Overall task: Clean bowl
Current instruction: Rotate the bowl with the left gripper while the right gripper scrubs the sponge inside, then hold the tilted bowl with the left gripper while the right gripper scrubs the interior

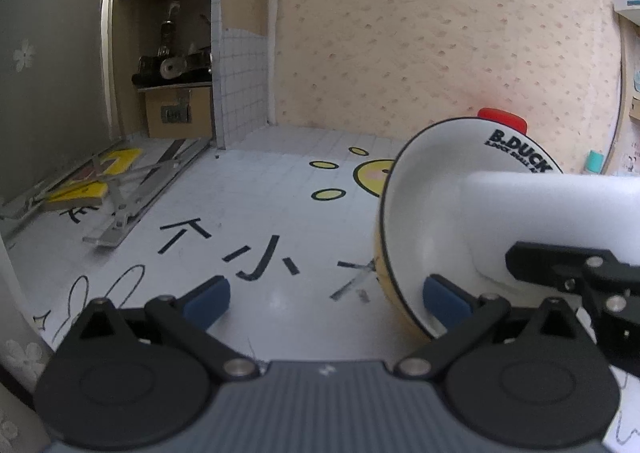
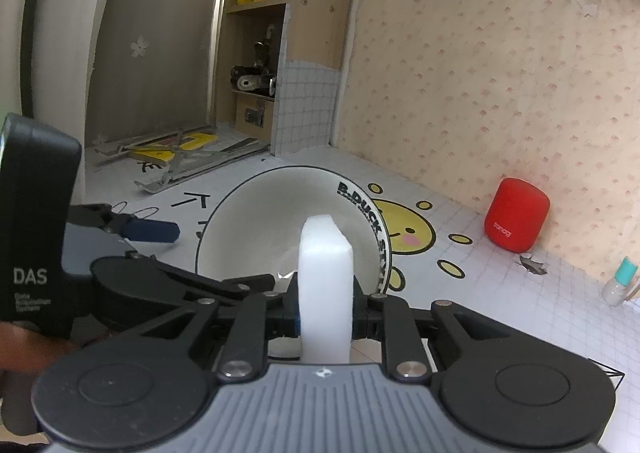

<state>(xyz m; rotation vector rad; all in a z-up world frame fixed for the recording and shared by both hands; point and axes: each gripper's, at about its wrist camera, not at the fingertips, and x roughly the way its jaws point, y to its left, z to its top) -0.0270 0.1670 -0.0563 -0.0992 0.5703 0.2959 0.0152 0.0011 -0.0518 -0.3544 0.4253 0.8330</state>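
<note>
The white gridded table [image 2: 500, 317] carries black characters and a yellow smiling-sun print. One bowl [image 2: 280, 213] sits tilted on it, over the sun's left side, white inside with a black rim, lettered "B.DUCK" above a smaller, partly hidden line. One red speaker [image 2: 516, 220], marked "sonoig" as far as it reads, stands right of the bowl by the wall; the left wrist view shows only its top [image 1: 502, 117] above the bowl [image 1: 424, 213].

The left gripper [image 1: 324, 295] is spread wide, one blue pad inside the bowl, the other apart on its left; in the right view its body reads "DAS". The right gripper [image 2: 326, 319] pinches one white sponge [image 2: 326, 277] whose tip reaches into the bowl. Only the right view shows a small teal-capped bottle [image 2: 619, 281], far right of the bowl.
</note>
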